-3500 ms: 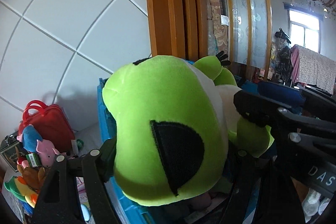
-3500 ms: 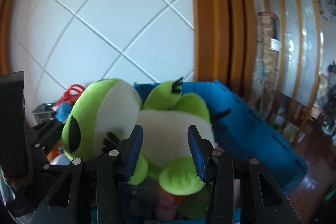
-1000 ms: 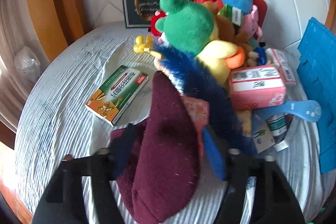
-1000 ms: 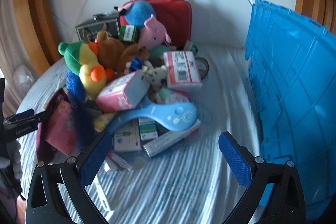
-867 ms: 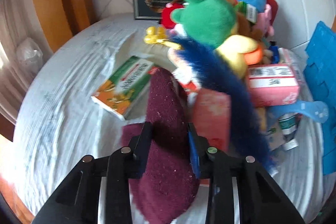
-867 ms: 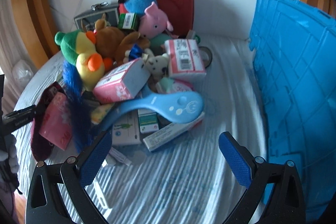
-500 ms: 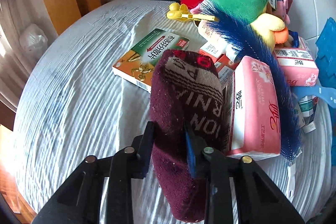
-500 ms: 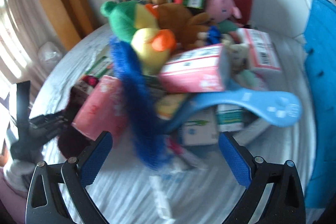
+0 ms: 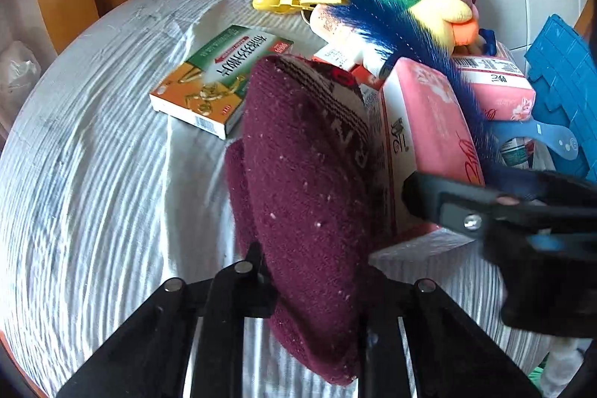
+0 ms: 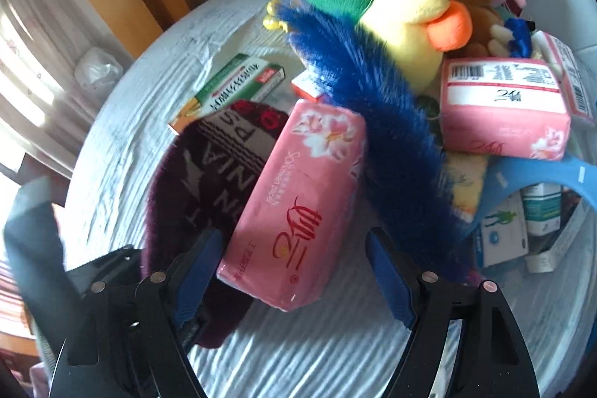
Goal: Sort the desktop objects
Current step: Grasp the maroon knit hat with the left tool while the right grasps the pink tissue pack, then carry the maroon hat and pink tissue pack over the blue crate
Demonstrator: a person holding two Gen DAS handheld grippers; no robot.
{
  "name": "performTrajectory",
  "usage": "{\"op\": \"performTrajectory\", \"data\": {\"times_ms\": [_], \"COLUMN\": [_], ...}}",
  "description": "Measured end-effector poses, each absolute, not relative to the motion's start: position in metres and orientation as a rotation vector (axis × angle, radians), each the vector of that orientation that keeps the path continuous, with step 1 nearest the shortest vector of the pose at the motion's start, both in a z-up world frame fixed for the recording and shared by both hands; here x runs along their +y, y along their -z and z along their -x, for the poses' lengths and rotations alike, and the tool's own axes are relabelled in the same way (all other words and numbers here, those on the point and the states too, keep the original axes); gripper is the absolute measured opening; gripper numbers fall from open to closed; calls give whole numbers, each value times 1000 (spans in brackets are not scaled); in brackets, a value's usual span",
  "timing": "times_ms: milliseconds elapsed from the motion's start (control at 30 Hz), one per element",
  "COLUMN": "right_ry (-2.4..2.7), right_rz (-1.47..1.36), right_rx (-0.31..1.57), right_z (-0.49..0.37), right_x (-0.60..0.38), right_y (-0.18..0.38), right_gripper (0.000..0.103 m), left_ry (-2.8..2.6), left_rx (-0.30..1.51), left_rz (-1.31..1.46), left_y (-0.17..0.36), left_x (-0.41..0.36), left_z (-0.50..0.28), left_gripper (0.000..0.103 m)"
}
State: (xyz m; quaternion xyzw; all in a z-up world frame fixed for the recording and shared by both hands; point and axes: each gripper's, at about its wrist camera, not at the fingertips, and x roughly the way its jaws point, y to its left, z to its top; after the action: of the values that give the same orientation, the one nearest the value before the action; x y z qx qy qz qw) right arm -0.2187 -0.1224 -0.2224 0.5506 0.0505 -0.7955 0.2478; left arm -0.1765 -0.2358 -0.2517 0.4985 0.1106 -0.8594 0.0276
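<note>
Left wrist: left gripper [image 9: 313, 282] jaws just closed, pinching maroon beanie [image 9: 302, 181] at 6 o'clock.
Right wrist: right gripper [image 10: 294, 271] jaws narrowing around pink tissue pack [image 10: 298, 211], pads apart.
Meaning: both pickups starting on counter [image 9: 93, 174].

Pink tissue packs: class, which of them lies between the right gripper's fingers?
The flower-printed pink pack leaning on the maroon knit hat, between the right gripper fingers. The barcoded pack sits farther back.
</note>
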Motion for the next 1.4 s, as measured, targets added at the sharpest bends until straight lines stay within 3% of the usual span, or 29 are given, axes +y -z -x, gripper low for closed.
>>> {"op": "performTrajectory", "data": {"times_ms": [33,200,800,1067,1400], "right_ry": [2163,2181,2487,2664,2902], "right_rz": [-1504,-1453,-873,-675,-572], "right_rx": [126,137,78,41,6], "right_z": [218,211,180,172,190], "right_x": [-124,-119,-18,93,282], "right_y": [224,211,32,-40,-118], "right_gripper": [60,51,49,49,49], "left_ry": [2654,2686,2934,3087,3315], "left_rx": [326,267,113,38,-31], "left_rz": [-1529,-1441,-849,-631,-500], "left_y": [250,227,55,-23,-102], "left_x": [-237,-241,-180,-83,115], "left_z": [176,171,150,162,211], "left_gripper": [16,11,11,11,11]}}
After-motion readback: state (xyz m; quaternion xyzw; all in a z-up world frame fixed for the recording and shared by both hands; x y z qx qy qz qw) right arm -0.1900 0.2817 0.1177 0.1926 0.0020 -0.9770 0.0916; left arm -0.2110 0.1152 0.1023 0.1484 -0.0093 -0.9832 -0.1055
